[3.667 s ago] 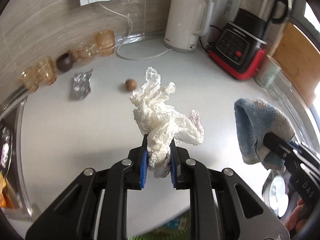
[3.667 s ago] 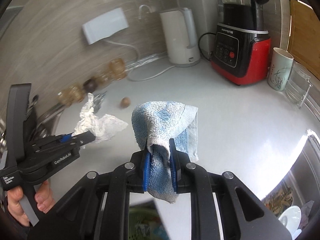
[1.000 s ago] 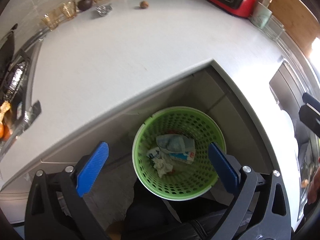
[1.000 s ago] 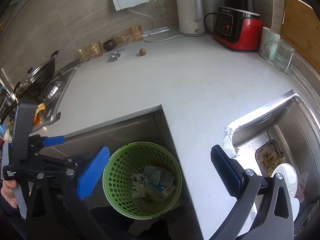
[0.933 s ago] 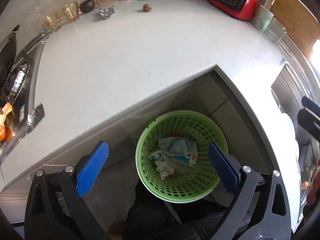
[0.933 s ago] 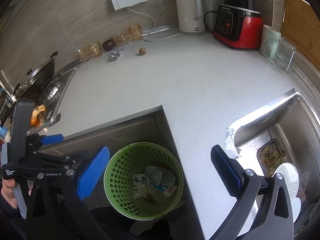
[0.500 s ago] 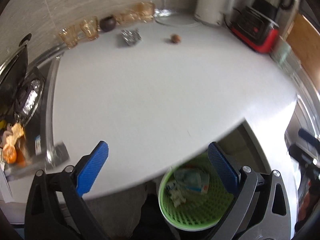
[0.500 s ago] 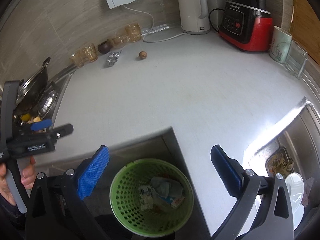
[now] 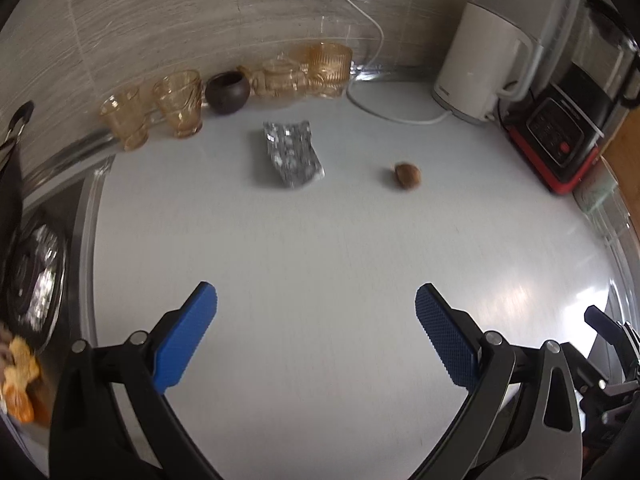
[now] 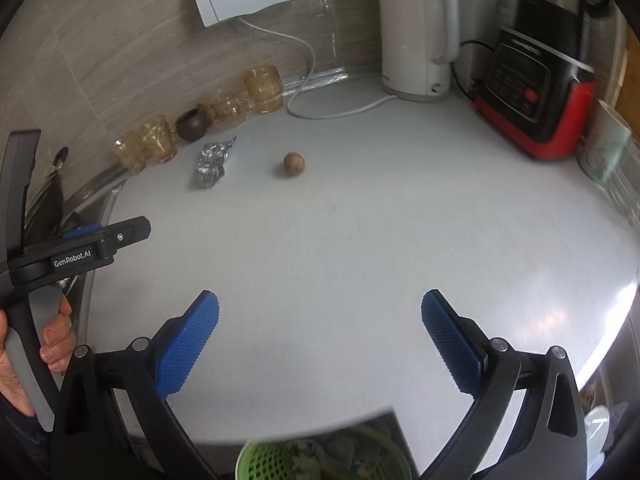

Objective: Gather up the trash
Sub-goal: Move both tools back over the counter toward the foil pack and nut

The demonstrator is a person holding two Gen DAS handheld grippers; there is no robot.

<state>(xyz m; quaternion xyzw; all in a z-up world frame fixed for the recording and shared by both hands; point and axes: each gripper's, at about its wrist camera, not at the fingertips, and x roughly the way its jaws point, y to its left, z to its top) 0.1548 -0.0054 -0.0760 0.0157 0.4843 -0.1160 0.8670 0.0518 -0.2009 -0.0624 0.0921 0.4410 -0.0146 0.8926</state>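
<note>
A crumpled silver foil wrapper lies on the white counter near the back wall, and it also shows in the right wrist view. A small brown nut-like ball lies to its right, also seen in the right wrist view. My left gripper is open and empty above the counter, well short of both. My right gripper is open and empty. The rim of the green trash basket shows below the counter edge, with paper scraps inside.
Amber glasses and a dark small bowl line the back wall. A white kettle with its cord and a red-and-black blender stand at the right. A stove lies at the left.
Both grippers have swung up from the basket below the counter and moved forward over the counter toward the foil and the ball. Both stay open and empty.
</note>
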